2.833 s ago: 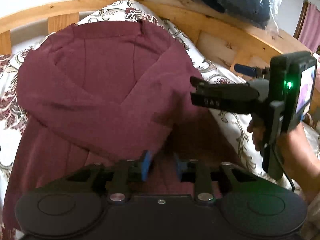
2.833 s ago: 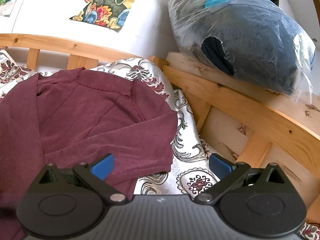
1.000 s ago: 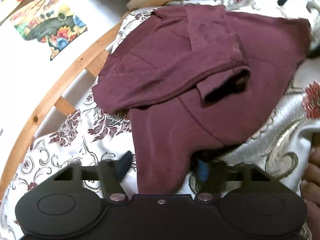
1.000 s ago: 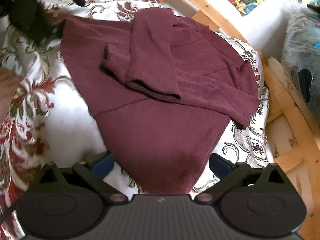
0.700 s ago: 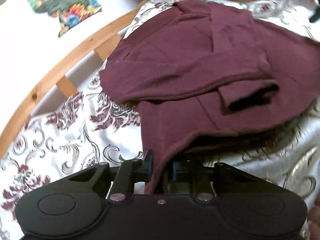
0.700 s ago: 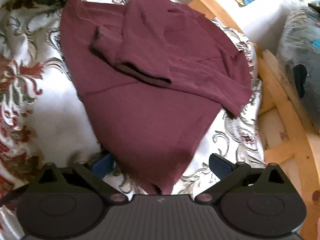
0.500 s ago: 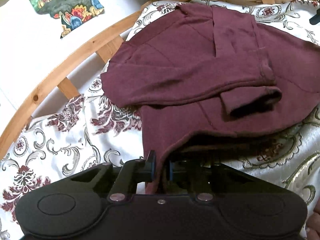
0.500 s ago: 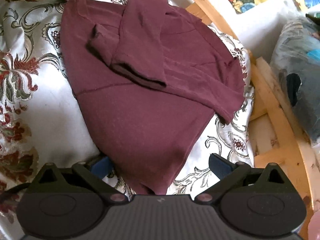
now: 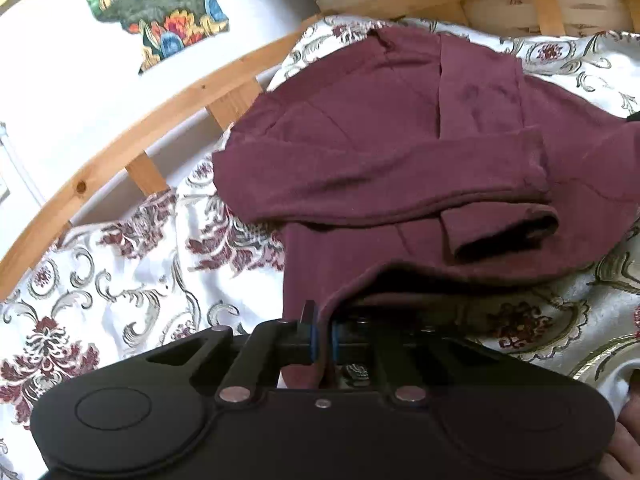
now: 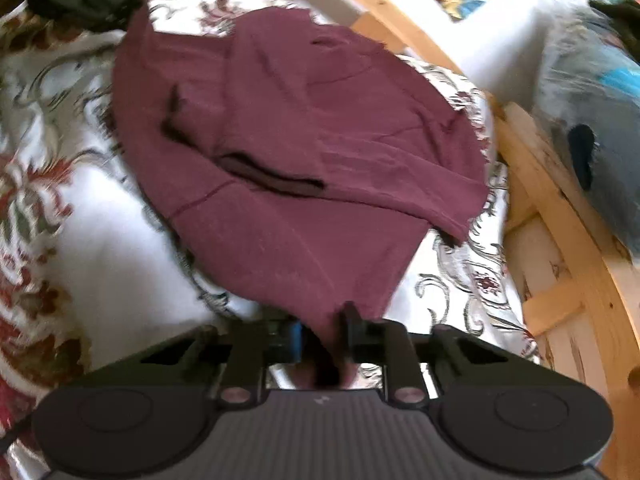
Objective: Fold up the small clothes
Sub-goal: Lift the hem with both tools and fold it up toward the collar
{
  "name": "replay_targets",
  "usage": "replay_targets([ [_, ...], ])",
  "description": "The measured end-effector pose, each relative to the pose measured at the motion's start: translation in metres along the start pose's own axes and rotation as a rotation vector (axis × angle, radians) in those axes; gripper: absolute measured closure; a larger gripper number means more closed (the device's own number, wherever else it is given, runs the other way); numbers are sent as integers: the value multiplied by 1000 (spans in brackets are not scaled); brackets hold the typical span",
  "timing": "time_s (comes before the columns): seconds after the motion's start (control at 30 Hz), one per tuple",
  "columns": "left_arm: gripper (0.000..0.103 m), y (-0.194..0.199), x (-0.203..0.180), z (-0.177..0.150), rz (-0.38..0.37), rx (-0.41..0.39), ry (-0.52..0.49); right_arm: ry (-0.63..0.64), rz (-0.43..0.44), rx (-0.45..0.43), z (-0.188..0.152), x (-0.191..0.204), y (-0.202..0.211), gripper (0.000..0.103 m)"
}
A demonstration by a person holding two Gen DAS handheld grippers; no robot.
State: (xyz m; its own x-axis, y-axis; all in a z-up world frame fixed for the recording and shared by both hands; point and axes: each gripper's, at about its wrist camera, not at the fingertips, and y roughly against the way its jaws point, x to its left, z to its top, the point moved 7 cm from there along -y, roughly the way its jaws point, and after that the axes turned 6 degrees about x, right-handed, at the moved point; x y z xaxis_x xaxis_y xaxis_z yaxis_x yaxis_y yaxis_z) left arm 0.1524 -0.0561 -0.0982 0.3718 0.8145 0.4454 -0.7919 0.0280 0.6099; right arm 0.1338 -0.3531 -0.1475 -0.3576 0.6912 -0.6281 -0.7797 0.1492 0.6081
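My left gripper (image 9: 323, 338) has just closed and its blue pads pinch one hem corner of the top (image 9: 400, 152), at the lower middle of the left view; the cloth rises from the pinch toward the upper right of that frame. The top lies on the bedspread (image 9: 120, 280), both sleeves already folded across the chest, one cuff (image 9: 500, 232) gaping at centre right. In the right view my right gripper (image 10: 322, 338) has just been closing too; the other hem corner sits bunched between its jaws at the lower middle, and they look clamped on it, though the frame is blurred. My left gripper shows dark at the upper left there, at the top's far corner. So I judge this the start of the bottom-to-collar fold: both hem corners are gripped, and the next move calls for lifting them together, level, and carrying them over the sleeves to the neckline without dragging the sleeves out of place. The bedspread is white with maroon and grey scrolls, soft and likely to ruck. A wooden rail (image 9: 132, 120) curves behind it, a white wall with a colourful picture (image 9: 160, 8) at upper left, and a plastic-wrapped bundle (image 10: 592, 92) sits at the right.
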Motion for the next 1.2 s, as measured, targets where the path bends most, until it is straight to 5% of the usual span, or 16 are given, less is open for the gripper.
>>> replay_targets([
  [0.5,98,29,27,23,-10,-106,141,-221,-36,-135,15,-39,23,93],
  [0.8,98,90,58,33,-28,-214,181,-341,-32,-215,23,-68,97,94],
  [1.2,98,192,64,-24,-128,-204,120,-334,13,-228,2,-43,210,94],
])
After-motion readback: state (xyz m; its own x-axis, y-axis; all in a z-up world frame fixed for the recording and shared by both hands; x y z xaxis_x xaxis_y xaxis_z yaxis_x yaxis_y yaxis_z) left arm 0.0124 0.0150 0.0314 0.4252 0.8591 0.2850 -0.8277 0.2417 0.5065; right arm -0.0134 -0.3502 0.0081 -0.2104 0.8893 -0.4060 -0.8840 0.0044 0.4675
